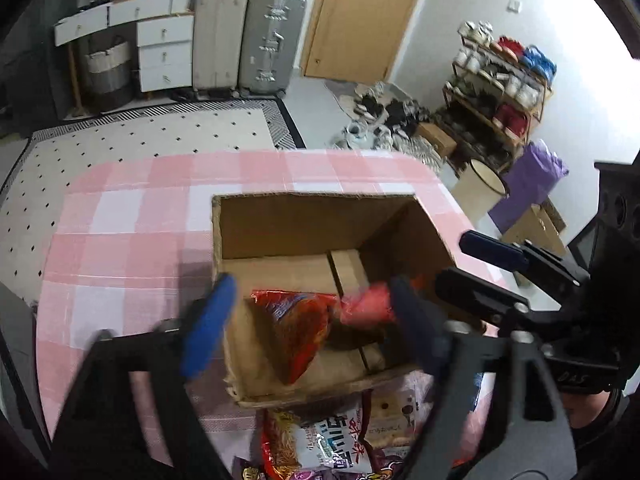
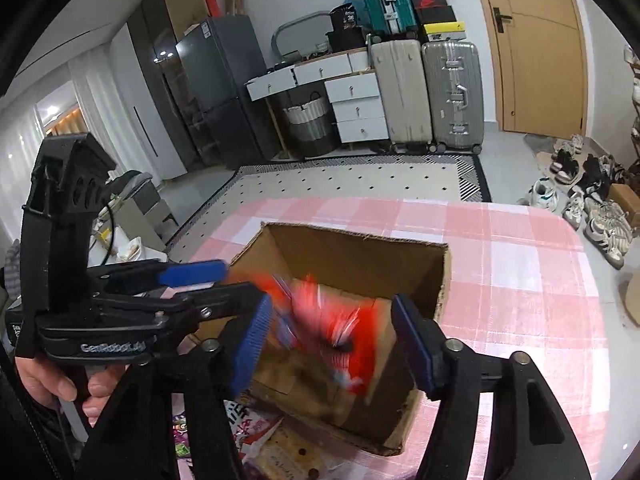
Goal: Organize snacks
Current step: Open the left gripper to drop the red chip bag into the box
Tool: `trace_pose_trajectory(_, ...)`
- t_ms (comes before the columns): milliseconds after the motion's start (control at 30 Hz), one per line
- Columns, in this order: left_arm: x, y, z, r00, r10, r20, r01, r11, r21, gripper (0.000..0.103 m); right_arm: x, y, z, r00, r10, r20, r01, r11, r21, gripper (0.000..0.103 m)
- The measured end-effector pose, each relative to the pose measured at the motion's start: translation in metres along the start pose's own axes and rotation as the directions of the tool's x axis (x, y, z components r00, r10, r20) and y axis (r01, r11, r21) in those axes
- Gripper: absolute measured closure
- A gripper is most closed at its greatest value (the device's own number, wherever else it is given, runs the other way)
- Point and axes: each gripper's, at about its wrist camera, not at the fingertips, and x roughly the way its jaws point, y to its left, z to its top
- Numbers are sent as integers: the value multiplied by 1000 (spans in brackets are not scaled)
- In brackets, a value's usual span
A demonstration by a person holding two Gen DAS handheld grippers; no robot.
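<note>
- Two grippers point down over an open cardboard box [image 1: 320, 240] on a table with a pink checked cloth [image 1: 132, 216]; each is held from behind, and in the right wrist view a person's hand [image 2: 60, 384] wraps the left gripper's handle.
- Left gripper [image 1: 308, 320]: its blue-padded fingers [image 1: 208, 328] stand spread, one on each side of the box's near wall, and the pads press on nothing.
- Between and just below those fingers a red snack packet [image 1: 300, 328] lies inside the box, leaning on the near wall.
- Right gripper [image 2: 328, 340]: its fingers [image 2: 252, 340] are likewise spread, with a red packet [image 2: 332, 328] between them over the box interior; it is smeared by motion blur, so whether the pads touch it cannot be told.
- In the left wrist view a blurred red packet end [image 1: 366, 304] sits at the right-hand finger; whether it is that same packet is unclear.
- Nearer than the fingers, outside the box, more snack packets [image 1: 332, 440] lie on the cloth, cut off by the frame edge and partly hidden by the gripper arms.
- Beyond the table are a spotted rug [image 1: 120, 136], two suitcases [image 1: 248, 36] and a wooden door [image 1: 360, 16].
</note>
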Motion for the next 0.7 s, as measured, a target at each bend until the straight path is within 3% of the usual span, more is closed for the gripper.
trace_pose_trajectory(167,-17,0,-3,1000,17,26,-17,1000,-2,22,-23,-2,1,999,-13,52,12,1000,11,30)
trace_pose_trajectory(300,-39,-5,-13,998,34,53,-34,999,1,21,-52,-1,-1,994,-21,104,20,1000,14,20)
trace_pose_trajectory(500,-78,-15,-26,995,57,79,-59,998,14,20,-92,11,-7,989,-23,143,23,1000,5,19)
trace_pose_trajectory(700,-123,-30,-45,988,84,133,-89,995,32,11,-128,33,-20,979,-23,200,30,999,-33,10)
